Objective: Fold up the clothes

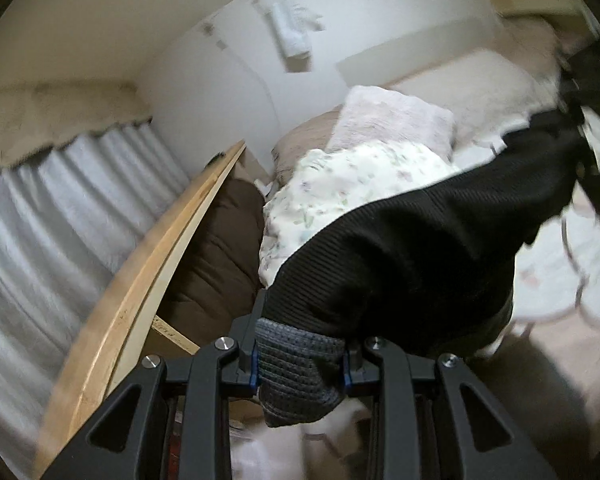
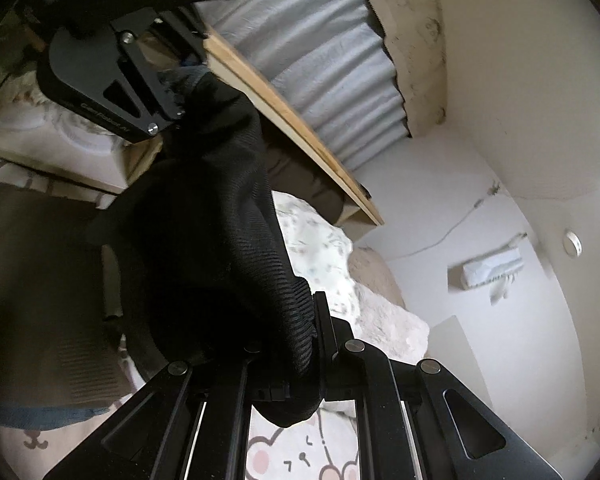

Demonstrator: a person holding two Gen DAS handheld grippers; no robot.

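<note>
A black ribbed garment (image 1: pixel 412 248) with a grey knitted cuff (image 1: pixel 296 364) stretches in the air between both grippers. My left gripper (image 1: pixel 300 356) is shut on the grey cuff end, which bunches between its jaws. In the right wrist view the same black garment (image 2: pixel 220 248) runs from my right gripper (image 2: pixel 296 364), shut on its ribbed edge, up to the left gripper (image 2: pixel 168 92) at the upper left. The cloth hides the right gripper's fingertips. Below the garment lies the bed.
A floral quilt (image 1: pixel 340 184) and a pale fluffy blanket (image 1: pixel 396 116) are piled on the bed. A wooden headboard (image 1: pixel 148 272) and a brown cushion (image 1: pixel 216 248) stand at the left, with grey curtains (image 1: pixel 60 208) behind. A bear-print sheet (image 2: pixel 292 452) lies below.
</note>
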